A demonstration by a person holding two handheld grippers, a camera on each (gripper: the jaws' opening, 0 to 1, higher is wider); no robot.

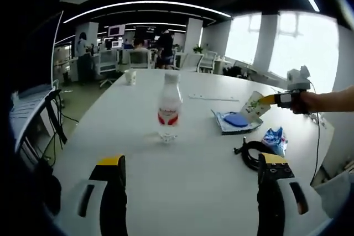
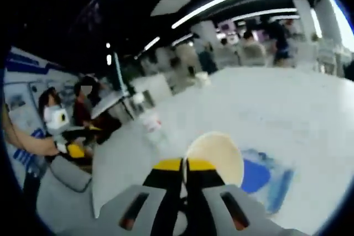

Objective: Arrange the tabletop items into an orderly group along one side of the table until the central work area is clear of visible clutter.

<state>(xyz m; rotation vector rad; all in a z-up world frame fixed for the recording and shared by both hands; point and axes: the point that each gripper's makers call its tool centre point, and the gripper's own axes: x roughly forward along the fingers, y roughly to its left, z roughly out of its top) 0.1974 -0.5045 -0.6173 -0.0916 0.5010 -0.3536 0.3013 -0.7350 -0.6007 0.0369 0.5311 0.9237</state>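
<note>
Bottle (image 1: 169, 105) mid-table (image 1: 138, 153), left of pad (image 1: 237, 120)

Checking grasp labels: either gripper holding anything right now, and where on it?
The right gripper is shut on the paper cup, pinching its rim wall. The left gripper is open and holds nothing; the bottle stands ahead of it.

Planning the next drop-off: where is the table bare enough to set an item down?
Bare: the stretch between the bottle and the left gripper, and the far tabletop between the white cup and flat strip. Crowded: the right side, around the blue pad, black cable and blue wrapper.
</note>
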